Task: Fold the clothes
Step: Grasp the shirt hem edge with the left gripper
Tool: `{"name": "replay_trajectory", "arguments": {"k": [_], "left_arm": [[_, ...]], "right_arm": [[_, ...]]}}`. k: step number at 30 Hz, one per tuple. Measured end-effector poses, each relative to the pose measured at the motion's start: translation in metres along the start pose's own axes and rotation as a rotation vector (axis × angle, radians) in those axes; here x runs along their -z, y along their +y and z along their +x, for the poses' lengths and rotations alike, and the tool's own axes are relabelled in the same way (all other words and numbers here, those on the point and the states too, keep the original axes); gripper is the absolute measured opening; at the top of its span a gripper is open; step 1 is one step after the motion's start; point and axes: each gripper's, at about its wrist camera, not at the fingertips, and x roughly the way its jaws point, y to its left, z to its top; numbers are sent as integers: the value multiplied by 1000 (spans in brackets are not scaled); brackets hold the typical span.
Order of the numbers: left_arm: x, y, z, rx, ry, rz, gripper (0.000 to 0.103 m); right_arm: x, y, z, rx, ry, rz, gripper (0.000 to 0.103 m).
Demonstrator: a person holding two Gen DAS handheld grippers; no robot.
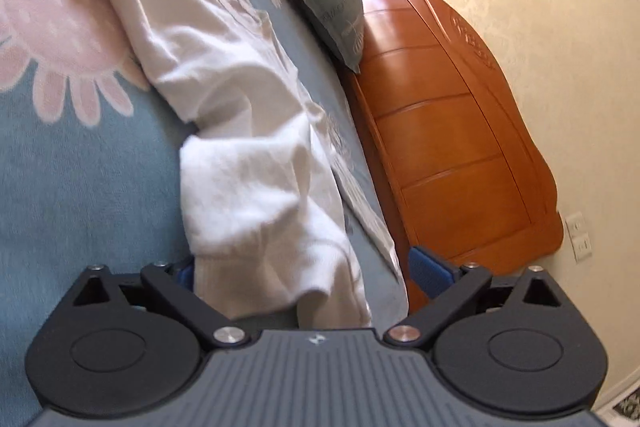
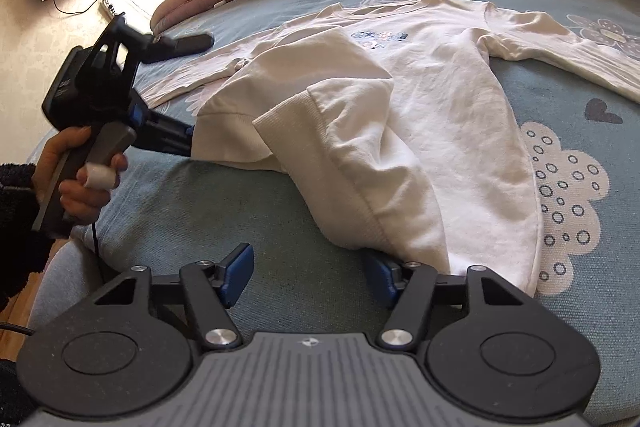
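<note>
Left gripper (image 2: 191,143): fingers spread, sweater hem between them, grip unclear. Sweater (image 2: 440,99): white, on bed (image 2: 200,211), hem folded upward. Right gripper (image 2: 310,281): fingers apart, right finger at hem edge, nothing clamped.

sweatshirt (image 2: 432,131): white knit cloth, matt, ribbed hem
bedsheet (image 2: 224,227): blue terry-like cloth, matt
headboard (image 1: 452,131): glossy varnished wood
right gripper (image 2: 308,279): matt black plastic, shiny metal pins

L claw (image 1: 304,267) jaws wide apart; R claw (image 2: 308,277) jaws apart; L hand (image 2: 76,179) gripping handle.
</note>
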Motion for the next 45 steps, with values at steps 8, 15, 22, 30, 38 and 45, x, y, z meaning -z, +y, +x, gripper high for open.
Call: {"name": "replay_trajectory", "arguments": {"k": [8, 15, 22, 30, 38, 45], "left_arm": [[-2, 25, -1, -196, -38, -83, 10], [3, 8, -8, -232, -44, -90, 4], [13, -29, -49, -131, -124, -18, 2], [21, -56, -108, -129, -203, -19, 2], [46, -54, -159, -186, -317, -59, 2], [41, -47, -156, -259, -266, -76, 2]], "right_arm": [[3, -2, 1, -7, -14, -7, 68], [4, 2, 0, 10, -12, -18, 68], [4, 7, -12, 34, -12, -49, 71], [5, 11, -26, 44, -30, -65, 74], [1, 9, -53, 19, -76, -47, 77], [0, -28, -67, 29, -131, 120, 83]]}}
